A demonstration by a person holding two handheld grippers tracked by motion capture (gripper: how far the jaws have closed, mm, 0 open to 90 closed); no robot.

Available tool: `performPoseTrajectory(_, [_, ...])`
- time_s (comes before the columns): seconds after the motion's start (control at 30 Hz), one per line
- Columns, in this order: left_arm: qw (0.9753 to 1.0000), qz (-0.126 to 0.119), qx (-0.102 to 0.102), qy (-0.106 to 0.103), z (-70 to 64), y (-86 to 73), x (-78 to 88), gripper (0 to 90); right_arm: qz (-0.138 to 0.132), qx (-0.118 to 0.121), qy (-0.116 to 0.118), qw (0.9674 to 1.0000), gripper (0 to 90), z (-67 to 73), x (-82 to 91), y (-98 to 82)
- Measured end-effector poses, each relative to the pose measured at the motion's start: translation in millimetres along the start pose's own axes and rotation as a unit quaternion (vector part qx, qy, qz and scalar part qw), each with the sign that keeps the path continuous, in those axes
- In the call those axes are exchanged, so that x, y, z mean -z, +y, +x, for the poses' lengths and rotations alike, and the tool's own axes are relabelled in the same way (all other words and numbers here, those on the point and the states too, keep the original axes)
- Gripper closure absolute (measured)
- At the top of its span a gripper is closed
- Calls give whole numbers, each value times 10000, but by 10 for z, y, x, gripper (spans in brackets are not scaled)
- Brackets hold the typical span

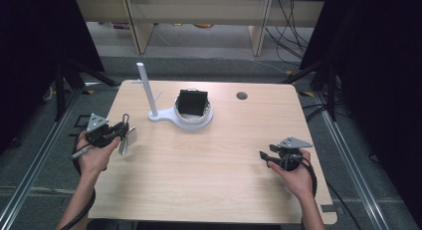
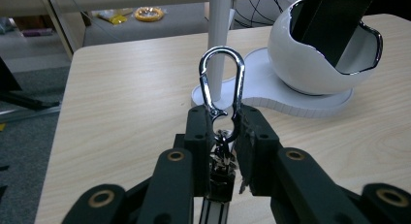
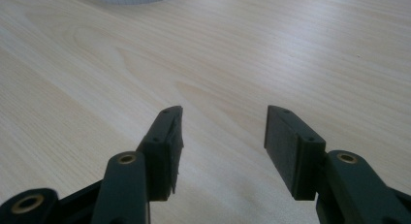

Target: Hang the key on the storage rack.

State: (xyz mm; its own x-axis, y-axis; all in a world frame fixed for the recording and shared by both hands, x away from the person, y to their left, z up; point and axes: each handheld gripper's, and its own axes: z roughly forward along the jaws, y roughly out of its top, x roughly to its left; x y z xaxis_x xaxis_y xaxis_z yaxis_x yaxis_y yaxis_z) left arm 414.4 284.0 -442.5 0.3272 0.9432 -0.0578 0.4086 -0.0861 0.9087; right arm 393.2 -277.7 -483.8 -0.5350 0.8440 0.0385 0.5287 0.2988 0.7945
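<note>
My left gripper (image 2: pixel 225 118) is shut on a silver carabiner keychain (image 2: pixel 222 81); its loop sticks up past the jaws and a flat pale tag (image 1: pixel 125 142) hangs below. In the high view that gripper (image 1: pixel 122 128) hovers over the table's left side, short of the white stand. The white stand (image 1: pixel 154 115) has an upright post (image 1: pixel 145 88) with a small side peg, and its base joins a white bowl (image 1: pixel 195 119) holding a black block (image 1: pixel 191 102). My right gripper (image 3: pixel 223 132) stands open over bare wood at the right (image 1: pixel 264 155), nothing between its jaws.
The light wooden table (image 1: pixel 214 160) has a round cable hole (image 1: pixel 242 95) near its far right edge. Beyond the far edge are shelf legs and loose cables on the floor. Black curtains flank both sides.
</note>
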Motion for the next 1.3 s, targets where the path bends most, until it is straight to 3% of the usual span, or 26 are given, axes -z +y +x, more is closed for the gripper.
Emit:
performPoseTrajectory(0.63, [9982,-592,-29,16,-26,317,69,754,-24,2,1,10000,492,5,-4,0])
performPoseTrajectory(1.17, [9968,-800,-53,24,-54,496,30,754,-19,0,0,10000,491,8,-4,-3])
performPoseTrajectory(1.3, [9966,-827,-55,23,-49,532,26,754,-19,105,7,9999,491,-5,-10,-4])
